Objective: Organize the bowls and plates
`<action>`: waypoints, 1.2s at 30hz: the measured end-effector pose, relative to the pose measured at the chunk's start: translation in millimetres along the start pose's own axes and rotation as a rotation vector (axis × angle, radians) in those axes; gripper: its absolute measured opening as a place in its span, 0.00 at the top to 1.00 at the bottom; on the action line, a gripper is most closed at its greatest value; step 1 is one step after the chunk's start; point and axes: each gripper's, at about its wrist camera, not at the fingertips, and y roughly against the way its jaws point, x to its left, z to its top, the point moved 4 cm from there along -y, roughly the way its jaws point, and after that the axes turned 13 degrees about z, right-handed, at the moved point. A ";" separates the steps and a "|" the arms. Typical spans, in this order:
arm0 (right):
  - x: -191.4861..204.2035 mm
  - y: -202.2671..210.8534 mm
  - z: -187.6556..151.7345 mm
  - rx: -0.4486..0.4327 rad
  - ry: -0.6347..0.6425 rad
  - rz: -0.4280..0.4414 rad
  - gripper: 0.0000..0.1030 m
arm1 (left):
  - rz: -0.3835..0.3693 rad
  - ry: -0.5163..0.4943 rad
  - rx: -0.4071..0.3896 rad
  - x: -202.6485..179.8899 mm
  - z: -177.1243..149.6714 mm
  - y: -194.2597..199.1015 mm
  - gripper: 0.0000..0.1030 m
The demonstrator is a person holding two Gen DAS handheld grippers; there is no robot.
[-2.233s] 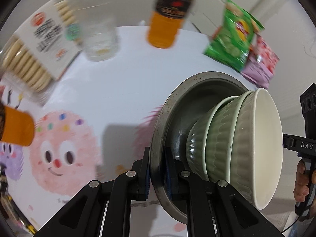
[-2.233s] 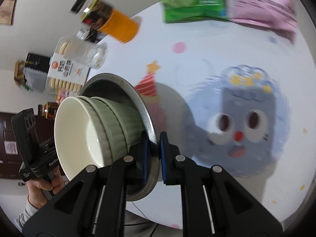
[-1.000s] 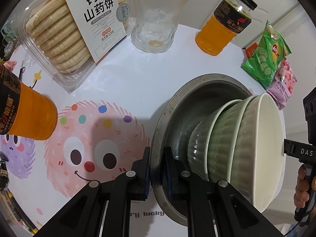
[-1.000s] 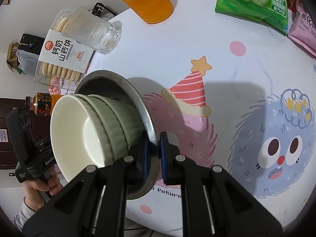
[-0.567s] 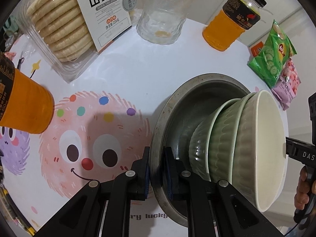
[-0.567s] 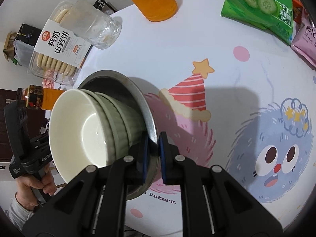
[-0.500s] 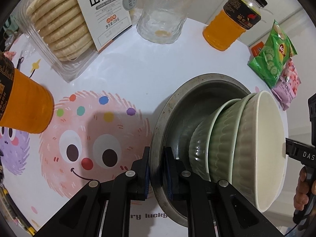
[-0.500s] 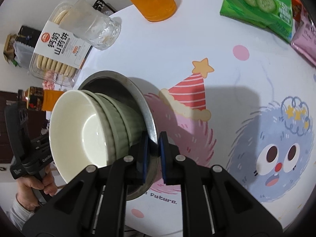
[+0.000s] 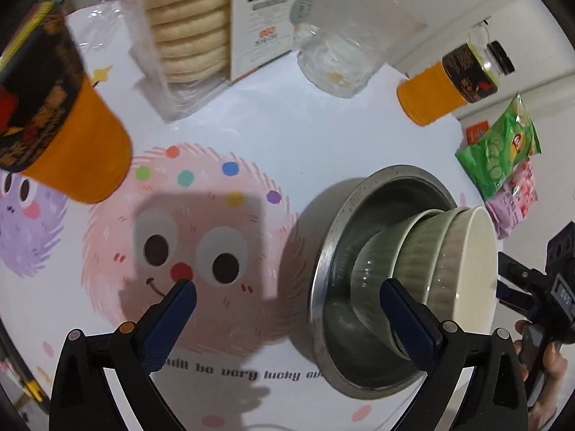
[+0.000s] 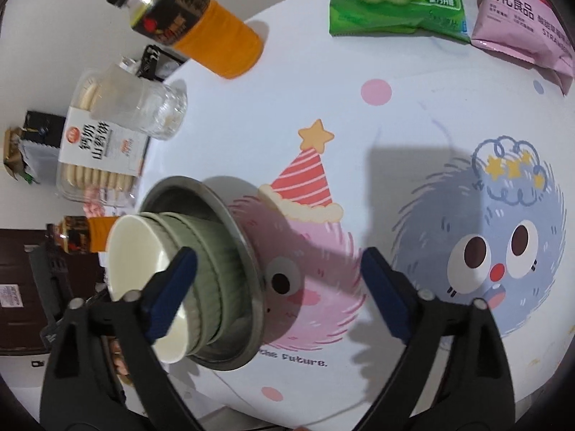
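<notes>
A steel bowl (image 9: 325,251) rests on the cartoon-printed tablecloth, with stacked green ribbed bowls (image 9: 413,251) and a cream bowl (image 9: 474,269) nested inside. My left gripper (image 9: 287,301) is open, its jaws spread either side of the steel rim without touching it. In the right wrist view the same steel bowl (image 10: 248,262) holds the green bowls (image 10: 208,269) and the cream bowl (image 10: 136,262). My right gripper (image 10: 278,280) is open, jaws straddling the opposite rim.
An orange juice bottle (image 9: 54,115) stands at left; a biscuit box (image 9: 201,18) and a glass mug (image 9: 345,50) at the back. A second juice bottle (image 9: 449,82), a green chip bag (image 9: 499,151) and a pink snack bag (image 9: 514,197) sit at right.
Both grippers were shut on the steel bowl's rim; both have now opened and let go. The stack sits on the table and both cameras have pulled back slightly.
</notes>
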 end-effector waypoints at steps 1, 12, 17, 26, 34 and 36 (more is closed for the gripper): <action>2.2 2.8 0.1 -0.013 0.003 -0.007 0.02 | 0.002 -0.002 -0.008 -0.3 -0.7 2.7 0.00; 42.5 36.4 -18.7 -0.077 0.163 -0.189 0.01 | 0.182 -0.098 -0.132 -11.5 -12.8 51.6 0.00; 65.6 51.3 -45.9 -0.091 0.219 -0.242 0.01 | 0.265 -0.136 -0.206 -10.5 -20.3 81.2 0.00; 95.1 75.3 -108.6 -0.129 0.189 -0.267 0.01 | 0.274 -0.134 -0.291 4.9 -44.5 136.5 0.00; 124.8 103.7 -146.9 -0.150 0.211 -0.263 0.01 | 0.226 -0.132 -0.299 2.3 -75.1 176.3 0.00; 130.5 108.2 -148.7 -0.148 0.219 -0.260 0.01 | 0.231 -0.128 -0.314 -2.1 -82.0 185.6 0.00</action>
